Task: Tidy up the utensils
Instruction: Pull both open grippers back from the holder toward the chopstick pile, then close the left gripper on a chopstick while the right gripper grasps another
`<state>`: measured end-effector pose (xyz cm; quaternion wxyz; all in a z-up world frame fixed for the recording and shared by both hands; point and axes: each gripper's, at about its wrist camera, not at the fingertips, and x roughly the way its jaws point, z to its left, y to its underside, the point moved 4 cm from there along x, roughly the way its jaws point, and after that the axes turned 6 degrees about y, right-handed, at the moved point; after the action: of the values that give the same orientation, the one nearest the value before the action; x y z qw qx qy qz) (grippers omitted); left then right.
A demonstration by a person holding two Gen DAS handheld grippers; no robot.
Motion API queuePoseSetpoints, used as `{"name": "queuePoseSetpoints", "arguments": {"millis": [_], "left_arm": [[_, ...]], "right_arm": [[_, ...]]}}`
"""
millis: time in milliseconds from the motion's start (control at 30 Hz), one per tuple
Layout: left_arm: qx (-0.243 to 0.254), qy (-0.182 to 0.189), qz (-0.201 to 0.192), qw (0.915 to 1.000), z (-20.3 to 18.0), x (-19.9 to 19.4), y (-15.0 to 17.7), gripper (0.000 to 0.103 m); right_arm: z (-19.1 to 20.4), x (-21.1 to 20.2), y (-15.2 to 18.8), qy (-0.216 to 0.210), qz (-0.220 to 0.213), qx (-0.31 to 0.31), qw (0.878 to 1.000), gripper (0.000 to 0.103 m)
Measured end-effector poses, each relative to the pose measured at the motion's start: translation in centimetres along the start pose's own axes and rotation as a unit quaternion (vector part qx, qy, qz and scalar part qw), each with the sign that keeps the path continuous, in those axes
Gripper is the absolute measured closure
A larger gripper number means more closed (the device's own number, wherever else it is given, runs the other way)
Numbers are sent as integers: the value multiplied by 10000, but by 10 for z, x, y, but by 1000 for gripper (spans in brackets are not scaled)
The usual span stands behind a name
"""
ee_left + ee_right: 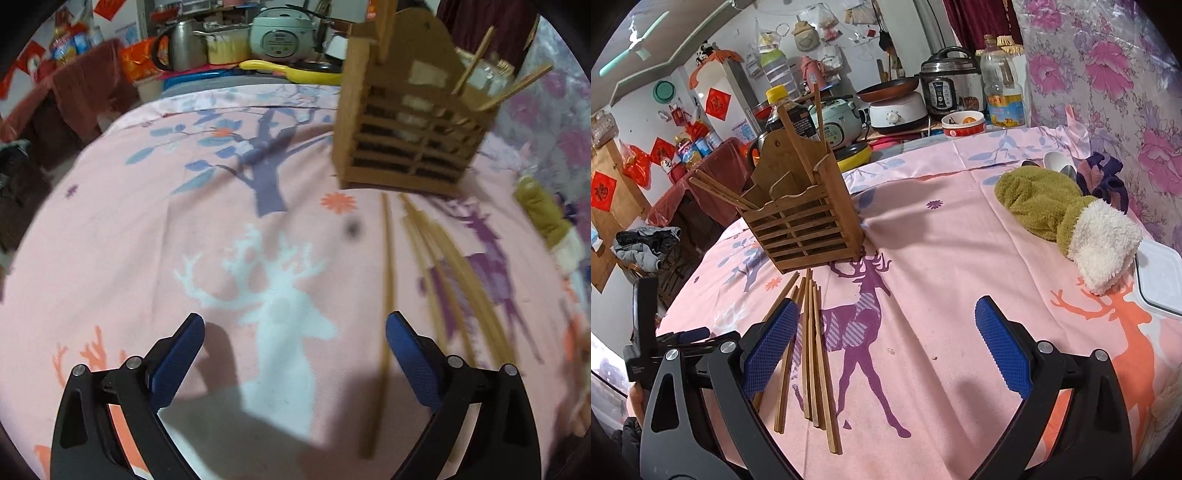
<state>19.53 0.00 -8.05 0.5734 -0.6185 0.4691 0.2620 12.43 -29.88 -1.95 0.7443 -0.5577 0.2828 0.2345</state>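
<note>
Both cameras sit low over the pink cloth (pixel 147 229) and look forward between their own blue fingers. The left view faces the wooden holder (pixel 410 122) from near, with loose chopsticks (pixel 388 280) on its right. The right view sees that same holder (pixel 801 221) and chopsticks (pixel 812 350) on its left.

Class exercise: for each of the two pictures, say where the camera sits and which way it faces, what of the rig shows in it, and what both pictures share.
Left wrist: sits on the left gripper, low over the tablecloth, facing the wooden holder; both blue pads show, spread wide.
Right wrist: sits on the right gripper, facing the holder and loose chopsticks; its open pads and part of the other gripper's body show at left.
Shared: holder, chopsticks, tablecloth, green towel.
</note>
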Motion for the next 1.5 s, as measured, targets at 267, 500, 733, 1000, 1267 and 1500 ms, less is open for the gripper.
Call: {"name": "queuePoseSetpoints", "arguments": {"millis": [267, 500, 733, 1000, 1267, 1500], "left_arm": [[509, -5, 212, 9985, -27, -3, 30, 15], [923, -30, 219, 9955, -27, -16, 57, 47], [1069, -380, -34, 9935, -27, -21, 54, 97], [570, -127, 148, 9982, -5, -17, 45, 90], [549, -266, 171, 9980, -2, -15, 46, 48], [461, -348, 191, 9981, 2, -14, 45, 37]], "right_arm": [[-5, 1, 1, 12, 22, 98, 9999, 10], [-11, 8, 5, -288, 298, 386, 9984, 10], [-10, 11, 7, -230, 358, 354, 9985, 10], [18, 15, 32, -539, 777, -432, 9946, 34], [36, 12, 73, -894, 1277, -1135, 9812, 52], [42, -2, 94, -917, 1231, -1621, 9748, 52]]}}
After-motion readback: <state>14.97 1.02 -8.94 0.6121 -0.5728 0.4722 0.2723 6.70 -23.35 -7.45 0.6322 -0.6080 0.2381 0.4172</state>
